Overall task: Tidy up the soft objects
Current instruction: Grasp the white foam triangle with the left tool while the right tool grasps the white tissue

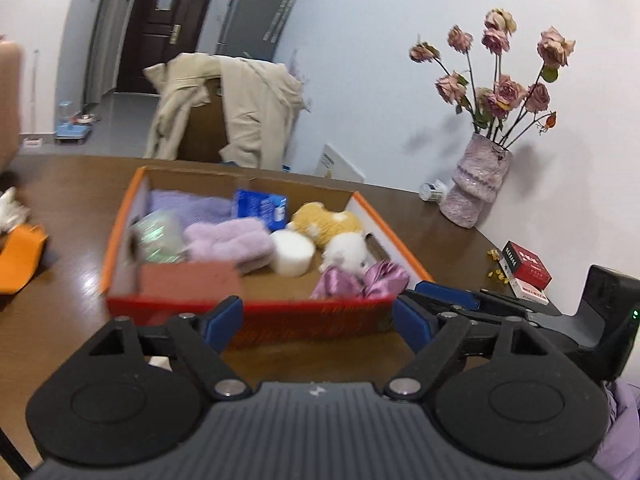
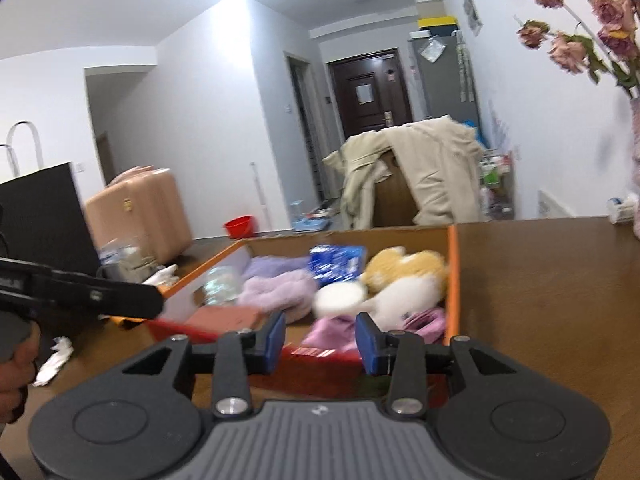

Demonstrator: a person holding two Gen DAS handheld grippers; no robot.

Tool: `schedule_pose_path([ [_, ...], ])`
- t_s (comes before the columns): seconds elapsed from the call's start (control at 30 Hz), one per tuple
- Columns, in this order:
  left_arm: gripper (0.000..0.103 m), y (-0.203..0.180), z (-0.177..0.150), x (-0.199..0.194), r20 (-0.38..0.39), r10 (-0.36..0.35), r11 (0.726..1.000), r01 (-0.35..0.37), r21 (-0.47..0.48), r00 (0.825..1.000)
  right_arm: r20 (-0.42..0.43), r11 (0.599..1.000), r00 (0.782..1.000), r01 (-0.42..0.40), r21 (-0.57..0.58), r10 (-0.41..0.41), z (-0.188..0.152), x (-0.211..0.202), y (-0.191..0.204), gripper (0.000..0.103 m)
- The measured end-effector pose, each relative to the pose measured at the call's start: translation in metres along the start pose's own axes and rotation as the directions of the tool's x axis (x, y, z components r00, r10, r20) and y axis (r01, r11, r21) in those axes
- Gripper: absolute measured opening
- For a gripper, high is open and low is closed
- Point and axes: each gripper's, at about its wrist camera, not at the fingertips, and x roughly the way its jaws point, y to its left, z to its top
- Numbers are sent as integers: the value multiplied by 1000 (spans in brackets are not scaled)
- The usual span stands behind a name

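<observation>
Left hand-held gripper [image 1: 318, 320]: jaws wide, empty, just short of the box's near wall.
Box [image 1: 248, 308]: orange-edged cardboard, on the brown worktop [image 1: 80, 200].
Contents, left to right: clear crinkly pack [image 1: 158, 236], lilac fluffy cloth [image 1: 228, 240], blue packet [image 1: 262, 208], white round puff [image 1: 292, 254], yellow plush [image 1: 328, 224], white plush [image 1: 346, 254], pink satin piece [image 1: 360, 280].
Right hand-held gripper [image 2: 320, 338]: jaws apart, empty, at the box's near edge.
Surroundings: vase of dried roses [image 1: 478, 184], red card boxes [image 1: 526, 270].
Unclear: motion blur; reddish block [image 1: 188, 278] unidentifiable.
</observation>
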Motion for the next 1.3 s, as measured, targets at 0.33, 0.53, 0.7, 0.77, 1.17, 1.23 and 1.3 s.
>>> schedule_pose_path([
  [0.33, 87, 17, -70, -49, -41, 219, 974, -221, -54, 975, -19, 999, 999, -43, 5, 43, -29, -30, 35, 51],
  [0.53, 88, 18, -90, -61, -38, 253, 966, -255, -49, 967, -47, 997, 997, -66, -35, 64, -51, -60, 63, 57],
  [0.7, 90, 26, -93, -61, -30, 273, 960, -274, -55, 962, -80, 1000, 997, -15, -19, 13, -70, -72, 58, 57],
  [0.77, 90, 29, -89, -59, -20, 267, 962, -268, -52, 963, -101, 1000, 995, 16, -21, -18, -73, -71, 52, 56],
  [1.17, 90, 43, -61, 8, -34, 239, 969, -236, 70, 970, -205, 997, 977, 39, -73, -53, -75, -37, 44, 50],
  [1.23, 89, 48, -55, 25, -42, 249, 965, -245, 93, 967, -210, 995, 976, 33, -89, -51, -72, -31, 45, 50],
  [1.3, 85, 52, -50, 38, -43, 254, 963, -248, 108, 966, -224, 994, 974, 23, -106, -46, -71, -25, 46, 50],
])
